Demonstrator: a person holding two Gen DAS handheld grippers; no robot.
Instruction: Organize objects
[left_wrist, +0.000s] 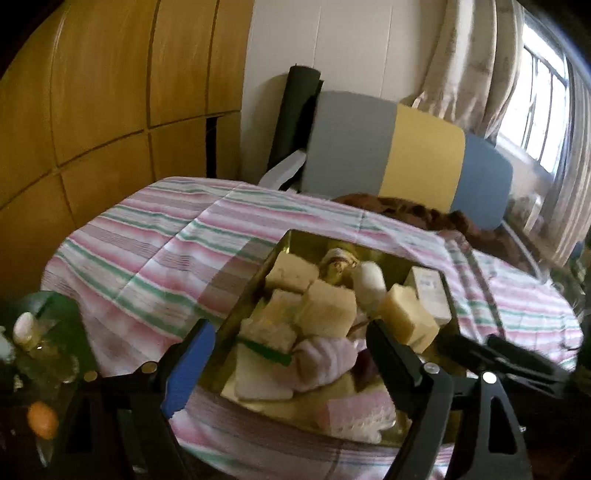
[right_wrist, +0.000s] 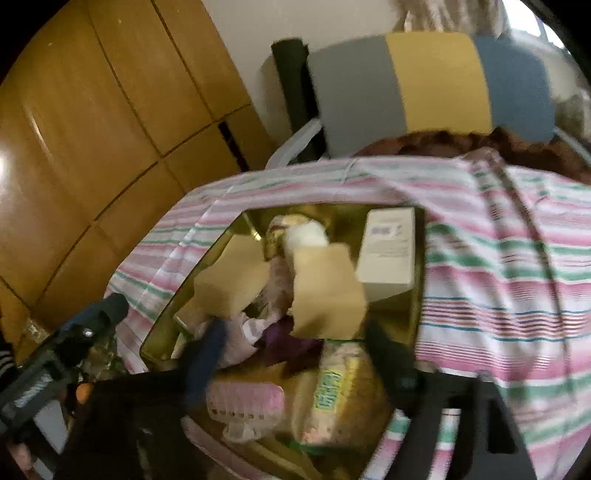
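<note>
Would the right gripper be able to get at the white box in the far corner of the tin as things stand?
Probably yes: the right gripper is open, and the white box stands uncovered ahead, though a tan block leans close beside it.

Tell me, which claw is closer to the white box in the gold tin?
Right. The right claw hangs open just below the white box; the left claw sits farther back, across the tin.

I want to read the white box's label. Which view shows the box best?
The right wrist view: the white box stands large with its printed face toward the camera. The left wrist view shows it smaller and blurred, at the tin's far corner.
</note>
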